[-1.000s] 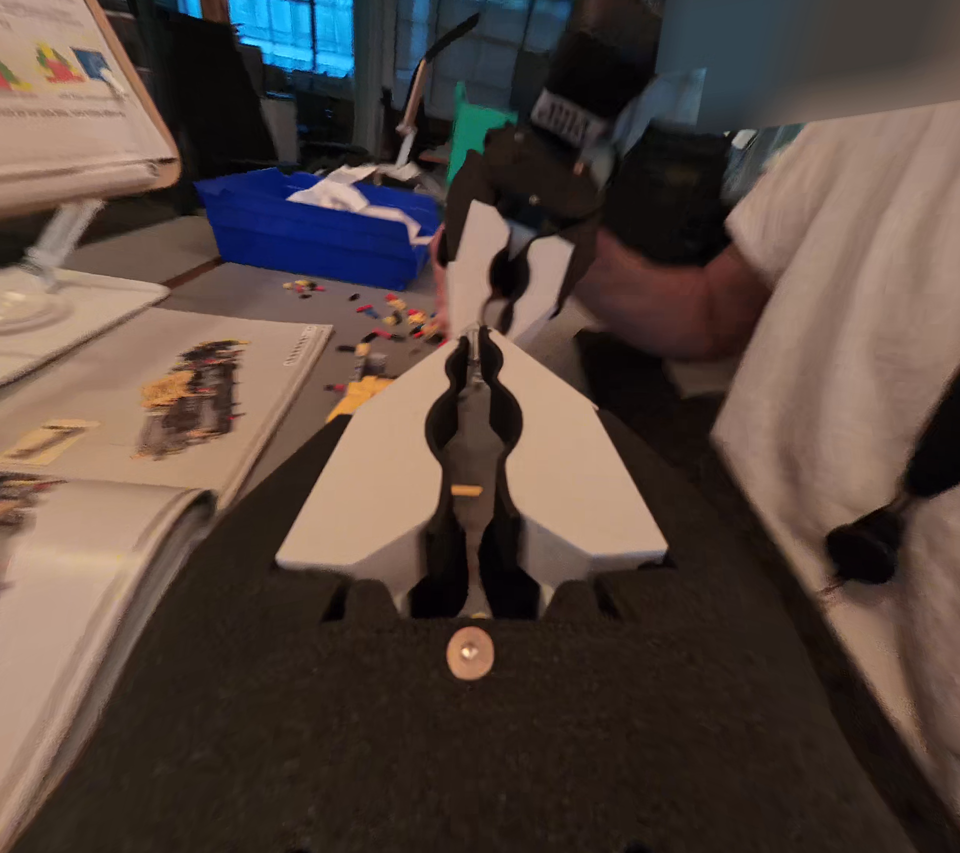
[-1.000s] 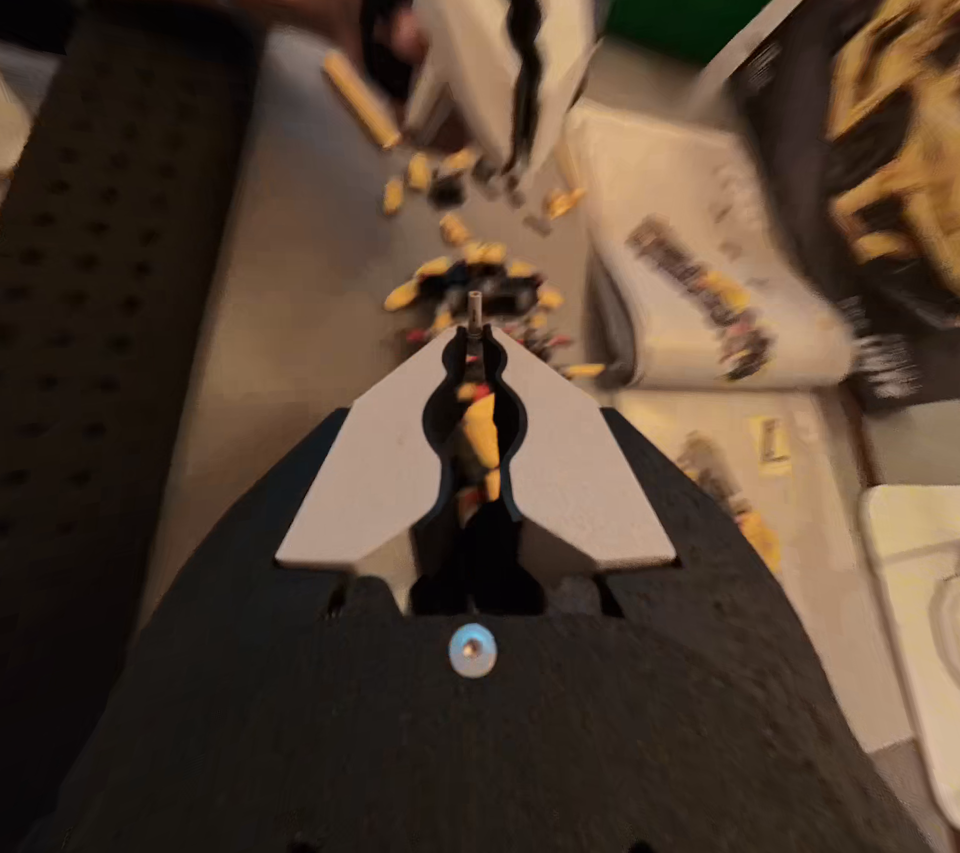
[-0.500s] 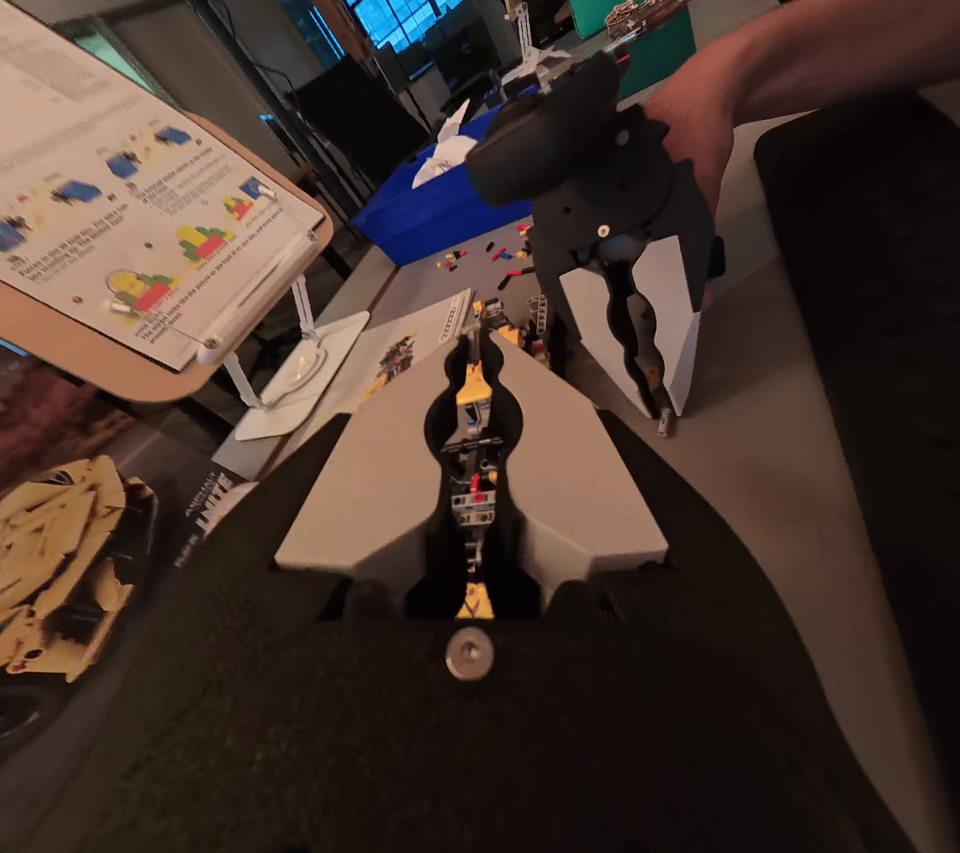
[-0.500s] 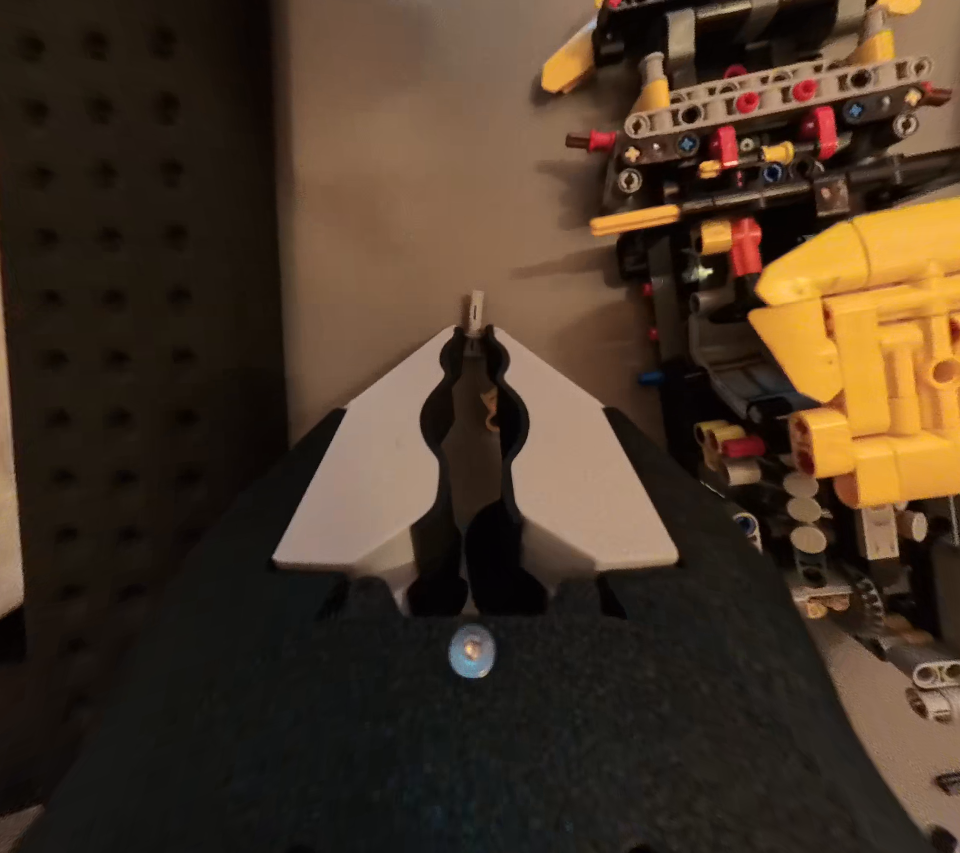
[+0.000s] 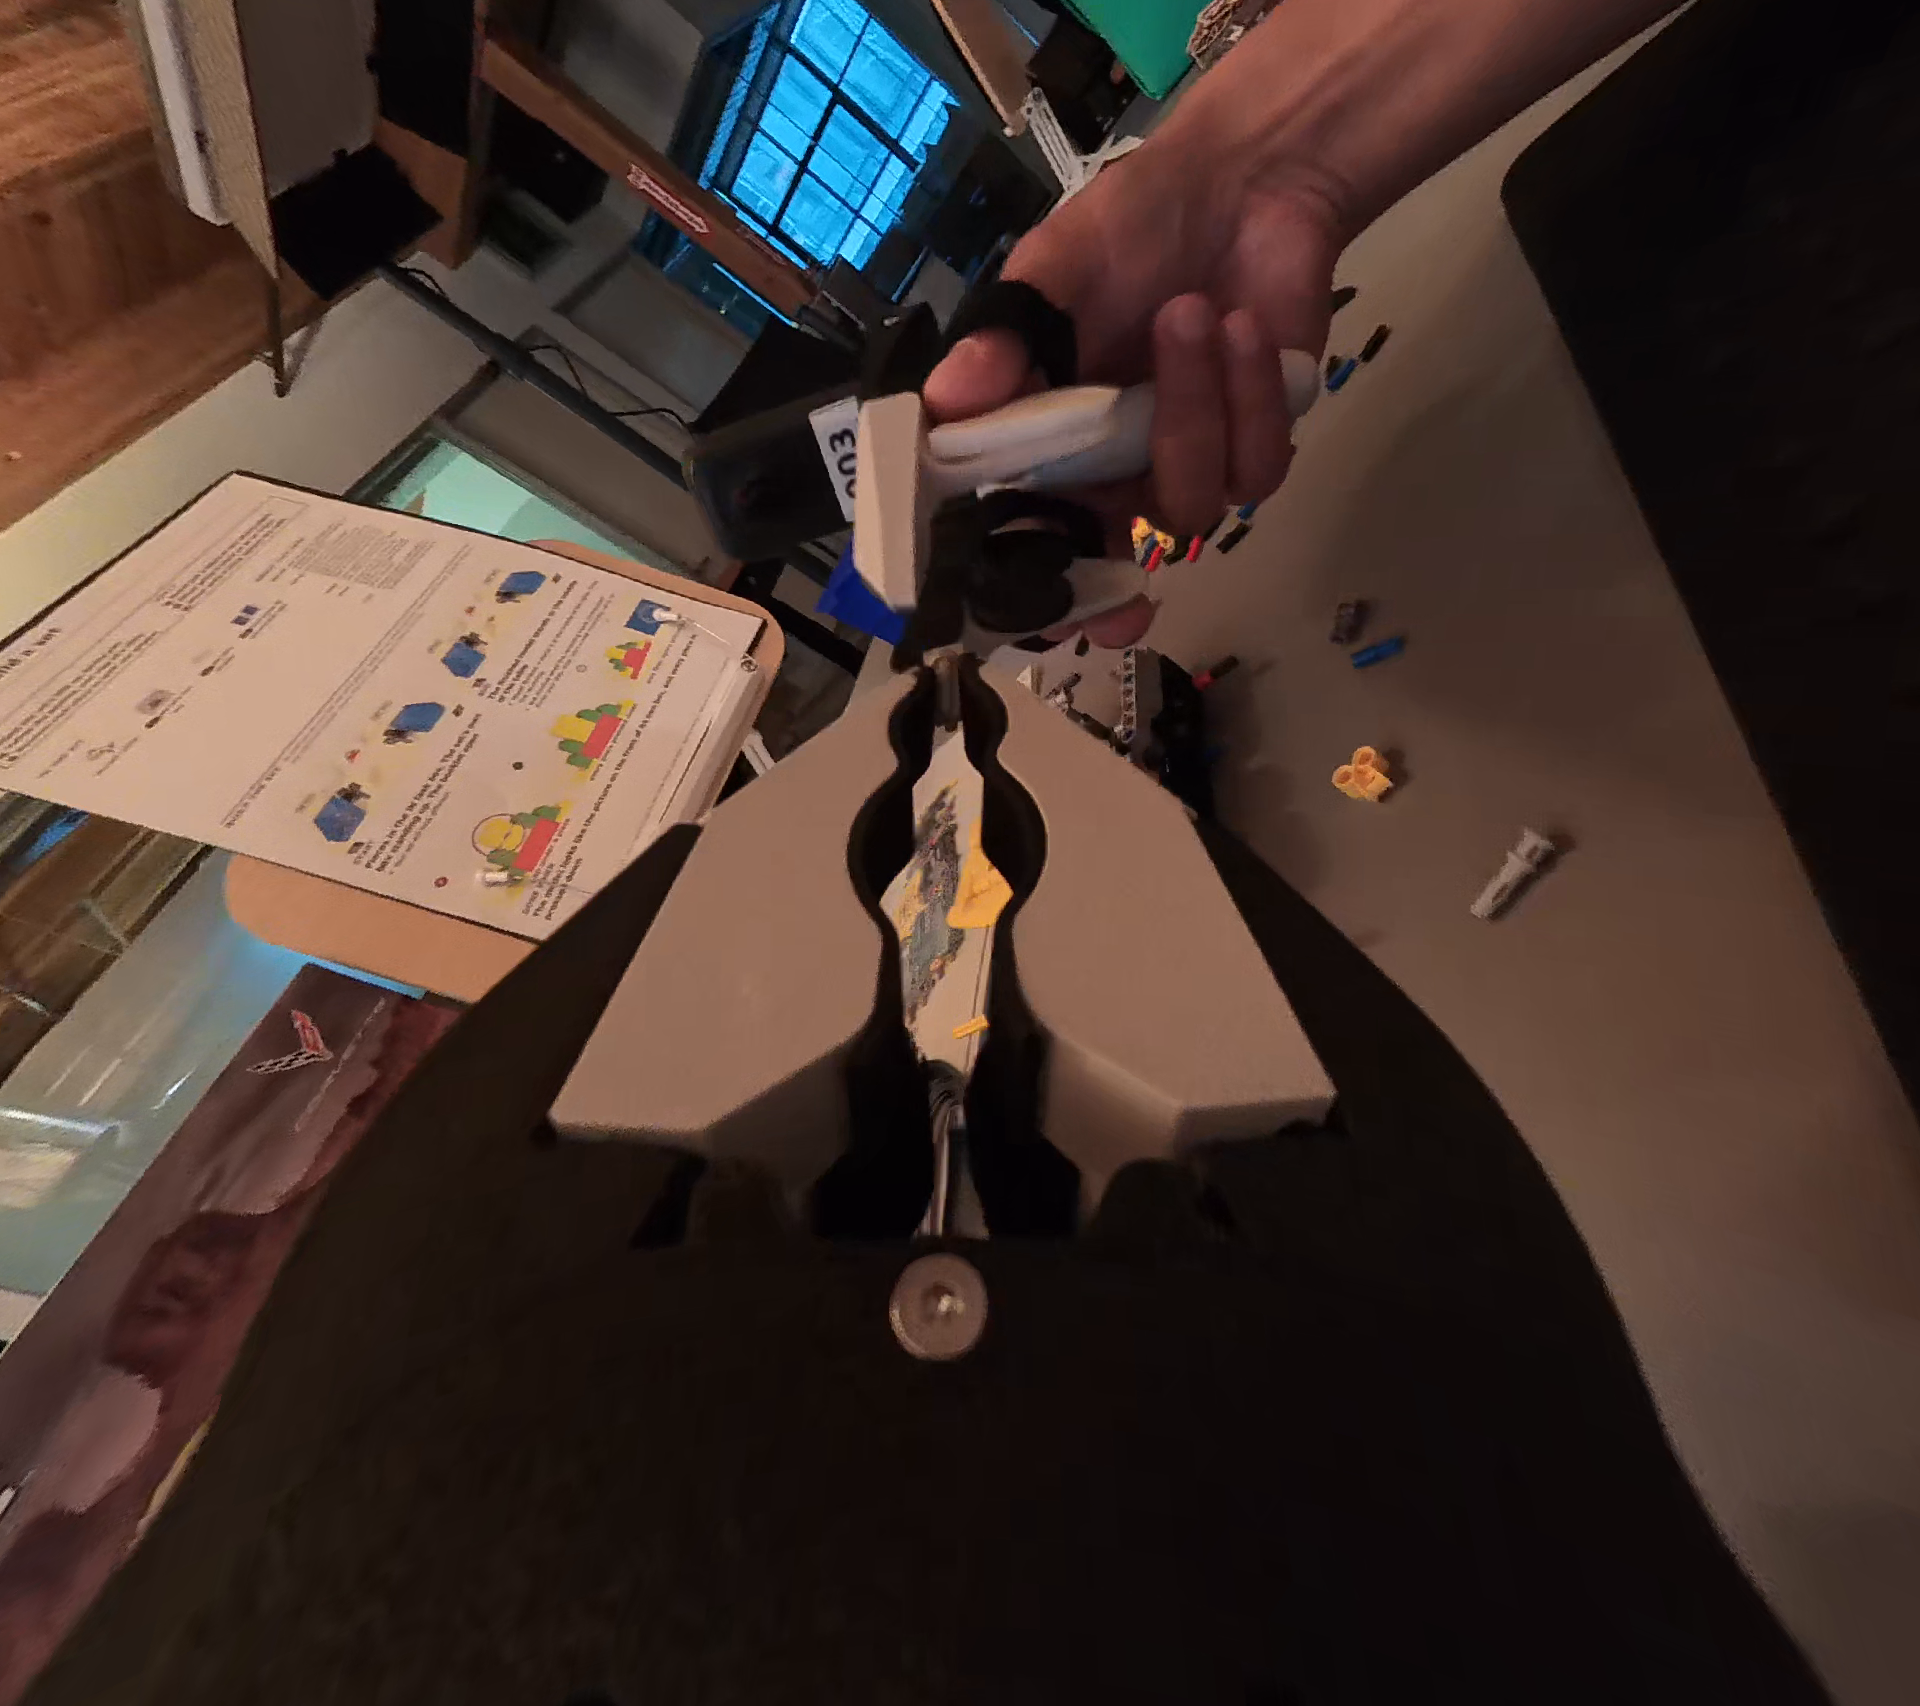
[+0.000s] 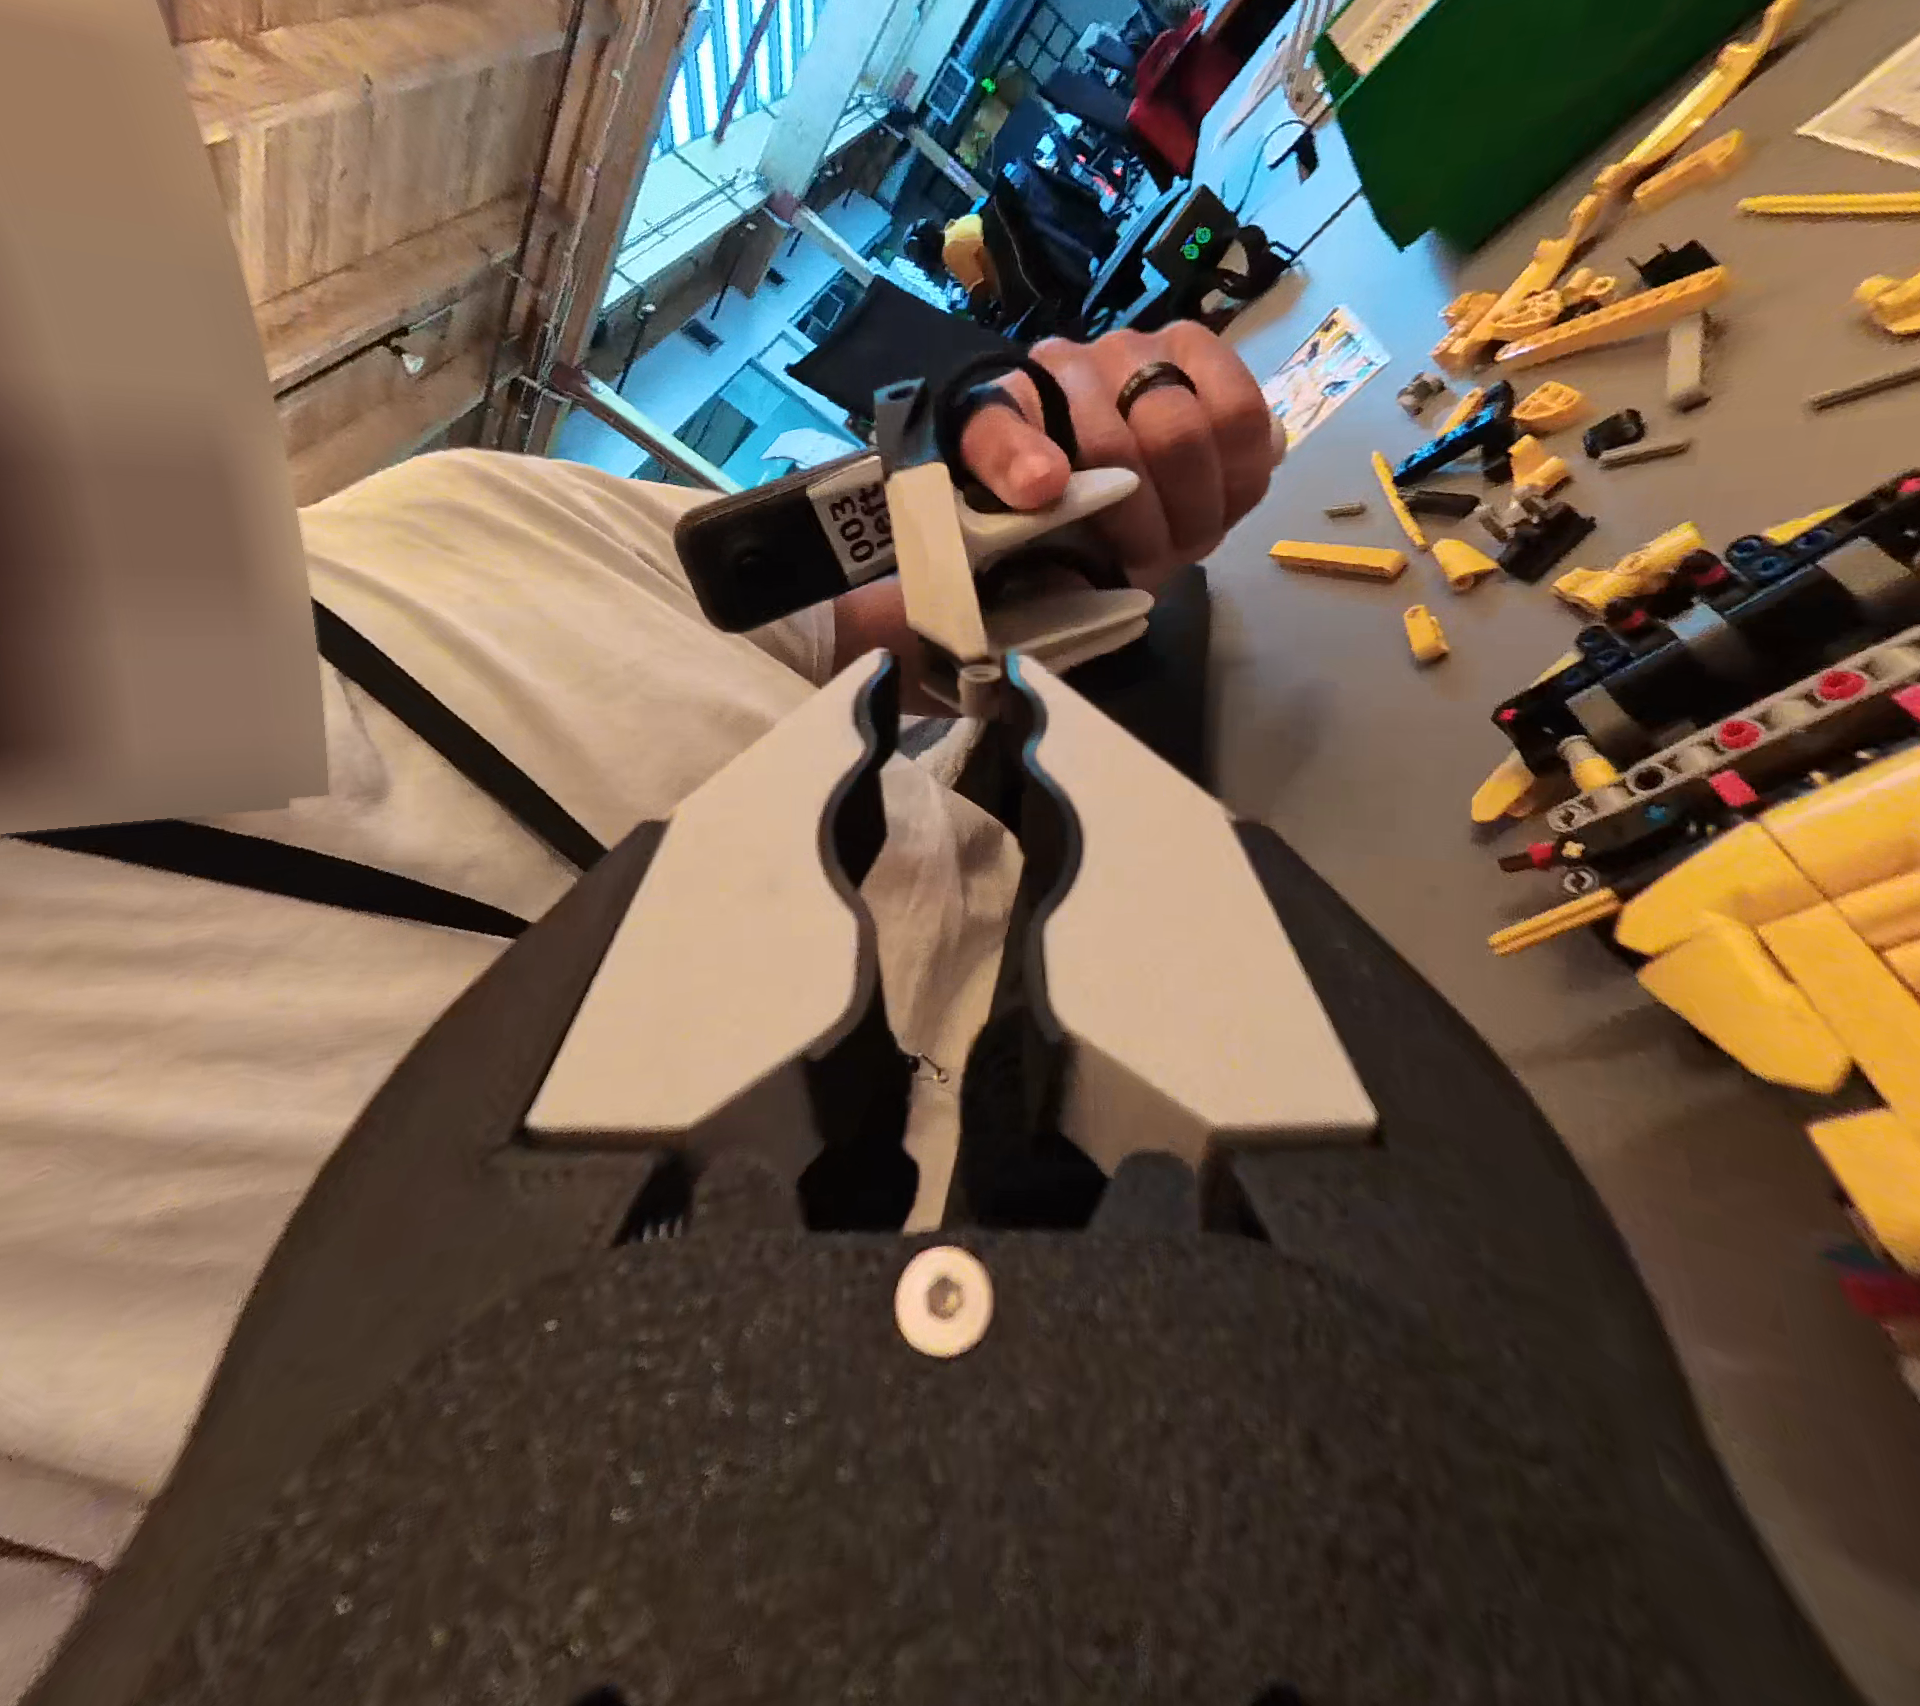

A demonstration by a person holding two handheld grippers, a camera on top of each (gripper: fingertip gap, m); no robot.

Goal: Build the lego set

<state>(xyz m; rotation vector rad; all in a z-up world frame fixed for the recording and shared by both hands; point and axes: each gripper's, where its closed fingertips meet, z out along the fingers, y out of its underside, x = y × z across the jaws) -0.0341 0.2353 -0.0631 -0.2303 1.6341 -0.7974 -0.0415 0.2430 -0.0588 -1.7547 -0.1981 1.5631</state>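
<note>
- The left gripper (image 5: 948, 682) has its jaws nearly together and pinches a small grey pin (image 5: 945, 688) at the very tips.
- The right gripper (image 6: 977, 688) is likewise almost closed, and a short grey pin end (image 6: 977, 675) sits between its tips; the two grippers meet tip to tip in the air above the worktop, so this may be one and the same piece, though neither view settles it.
- Each gripper is held in a hand: the right hand (image 5: 1174, 368) shows in the left wrist view, the left hand (image 6: 1132, 451) in the right wrist view.
- The part-built yellow and black model (image 6: 1704, 783) lies on the grey worktop (image 6: 1351, 721) toward its right edge in the right wrist view, with loose yellow pieces (image 6: 1558, 326) scattered beyond it.
- In the left wrist view, small loose parts lie on the worktop, among them a yellow connector (image 5: 1363, 773) and a grey peg (image 5: 1512, 872); an instruction sheet on a stand (image 5: 343, 700) rises at the left.
- The pin is likely light, stiff and smooth, easy to flick away; it should be held across its middle, leaving one end free for insertion.
- The model is probably heavier and prone to shedding parts, so it is best gripped by its black beam frame.
</note>
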